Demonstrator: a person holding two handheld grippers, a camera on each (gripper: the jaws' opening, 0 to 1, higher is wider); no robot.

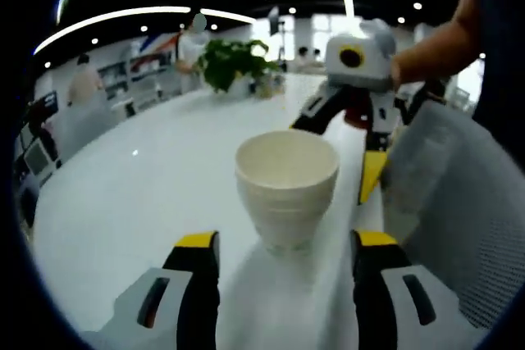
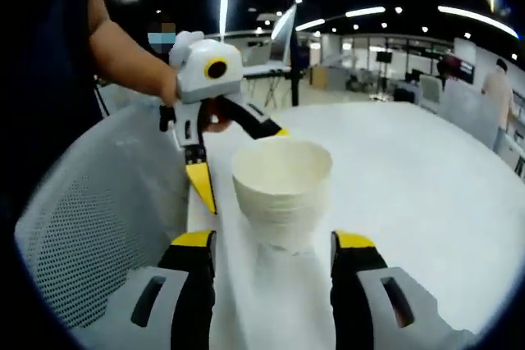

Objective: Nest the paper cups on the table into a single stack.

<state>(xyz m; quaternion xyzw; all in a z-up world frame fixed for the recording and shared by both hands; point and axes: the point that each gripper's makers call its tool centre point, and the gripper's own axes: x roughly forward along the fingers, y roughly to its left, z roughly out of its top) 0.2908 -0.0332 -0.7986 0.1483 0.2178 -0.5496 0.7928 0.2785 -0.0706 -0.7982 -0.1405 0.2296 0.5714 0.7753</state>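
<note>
The stack of paper cups stands upright on the white tabletop, near the tabletop's edge. Ridge lines around the wall below the rim show several cups nested one inside another; the count cannot be told. The inside of the top cup appears bare.

In the left gripper view, the left claw sits just short of the stack, its two yellow-tipped jaws spread apart with one on either side of the stack's base. Neither jaw touches the cup wall. Beyond the stack, the right claw faces it from the opposite side, jaws likewise spread, one black-and-yellow jaw reaching toward the far rim of the stack and the other hanging down just beside it. A person's hand grips that unit from behind.

In the right gripper view, the stack again stands between the right claw's own parted jaws, free of contact. The left claw appears past the stack, jaws open, with a bare forearm behind it.

A grey mesh chair back stands just beside the tabletop's edge nearest the stack. A potted green plant stands on the tabletop well beyond the stack. People stand farther off in the background, past the tabletop.
</note>
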